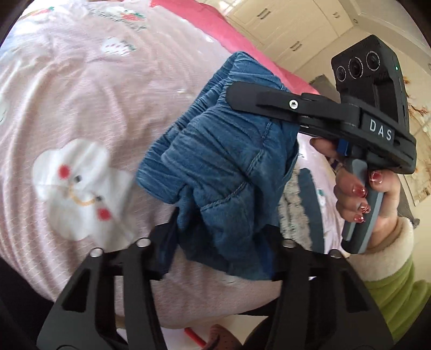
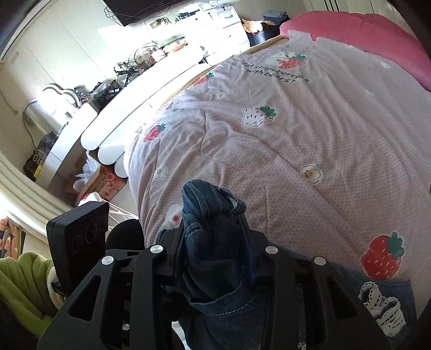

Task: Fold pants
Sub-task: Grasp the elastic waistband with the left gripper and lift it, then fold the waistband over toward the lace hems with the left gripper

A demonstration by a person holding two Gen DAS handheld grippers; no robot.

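Note:
The blue denim pants hang bunched above the pink strawberry-print quilt. My left gripper is shut on the lower fold, and the cloth covers its fingertips. My right gripper, held by a hand with red nails, clamps the gathered waistband from the right. In the right wrist view the denim pants are wadded between the right gripper fingers, with a belt loop sticking up. A lace-trimmed part lies on the quilt at the lower right.
A pink blanket lies along the far side of the bed. Left of the bed stand a white rounded board, a cluttered desk and a cardboard box on the floor. Cream cupboards line the wall.

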